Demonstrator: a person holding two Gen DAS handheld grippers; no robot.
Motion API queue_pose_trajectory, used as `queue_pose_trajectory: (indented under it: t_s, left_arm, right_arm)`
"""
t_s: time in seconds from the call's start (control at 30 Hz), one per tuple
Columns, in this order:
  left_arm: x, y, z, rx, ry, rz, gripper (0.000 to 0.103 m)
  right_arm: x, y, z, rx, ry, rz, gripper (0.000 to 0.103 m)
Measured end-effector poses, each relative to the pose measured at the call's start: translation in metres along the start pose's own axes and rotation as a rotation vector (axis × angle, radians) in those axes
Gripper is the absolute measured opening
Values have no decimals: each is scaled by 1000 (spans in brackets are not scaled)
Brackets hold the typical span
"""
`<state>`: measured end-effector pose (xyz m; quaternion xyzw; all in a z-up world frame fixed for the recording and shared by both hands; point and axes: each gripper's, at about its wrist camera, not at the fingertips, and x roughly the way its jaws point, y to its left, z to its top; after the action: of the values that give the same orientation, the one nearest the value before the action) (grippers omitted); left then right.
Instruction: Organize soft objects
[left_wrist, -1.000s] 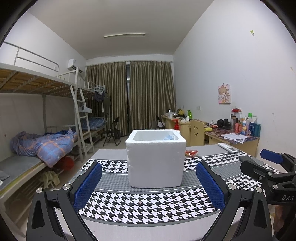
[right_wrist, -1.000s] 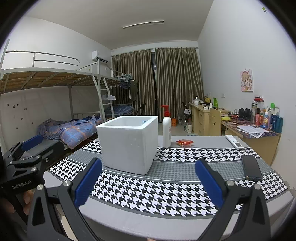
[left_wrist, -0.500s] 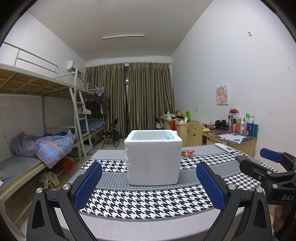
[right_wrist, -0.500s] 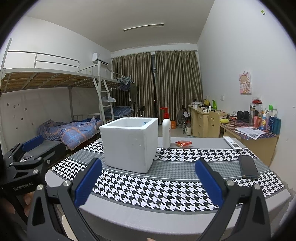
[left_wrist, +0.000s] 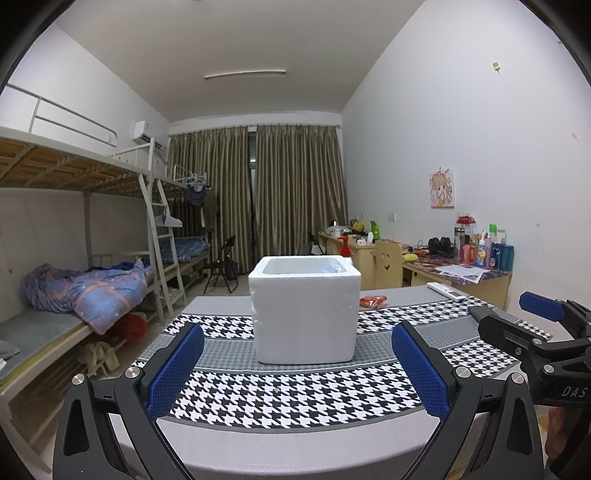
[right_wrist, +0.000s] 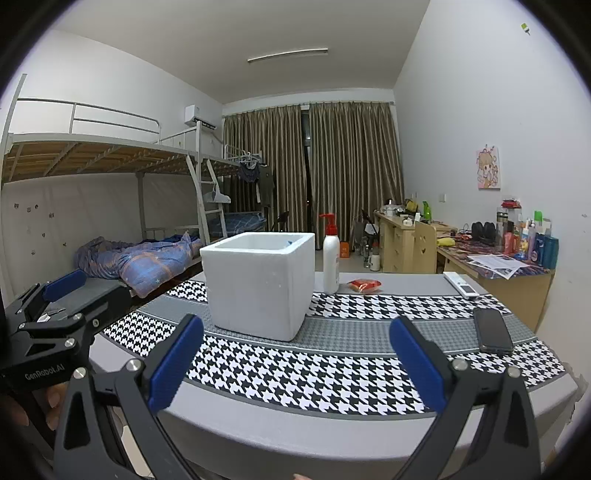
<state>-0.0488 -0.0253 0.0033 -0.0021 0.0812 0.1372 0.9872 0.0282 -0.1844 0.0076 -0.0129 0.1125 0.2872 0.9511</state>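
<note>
A white foam box (right_wrist: 260, 284) sits mid-frame on a table (right_wrist: 332, 417) with a houndstooth cloth (right_wrist: 325, 373). Just right of the box stands a pump bottle (right_wrist: 331, 258), with a red packet (right_wrist: 365, 285) beyond it, a remote (right_wrist: 461, 284) further right and a phone (right_wrist: 493, 330) at right. The right gripper (right_wrist: 295, 360) fills the bottom of the frame, blue pads (right_wrist: 176, 363) spread wide, nothing between them. The left gripper (right_wrist: 59, 295) shows at left edge, a hand (right_wrist: 33, 406) under it. Bunk beds (right_wrist: 110, 177) line the left; curtains (right_wrist: 314, 170) hang behind.

The box (left_wrist: 305, 314) is showing matt, grainy white foam; the counter (right_wrist: 332, 365) is wearing woven houndstooth cloth; the phone (right_wrist: 492, 329) is looking glossy.
</note>
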Motion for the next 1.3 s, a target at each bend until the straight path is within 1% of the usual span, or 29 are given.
queue_pose_trajectory:
  t_s: [0.4,0.8,0.9,1.07,1.3]
  left_arm:
    - [0,0,-7,2,13,6,102]
    - [-2,3,-11,-6,4,21,102]
    - [-1,2,-12,-12,-3,29,102]
    - [-3,2,-15,-12,-18,45,102]
    - [-2,0,-18,-9,-23,56,102]
  right_arm:
    - [-1,0,-3,6,3,-1,102]
    - [-3,0,-11,6,4,-8,102]
    - [-4,1,-13,10,-1,-9,102]
    - [-9,4,-16,3,-39,-36,102]
    - [-10,3,-19,-8,-54,-29,102]
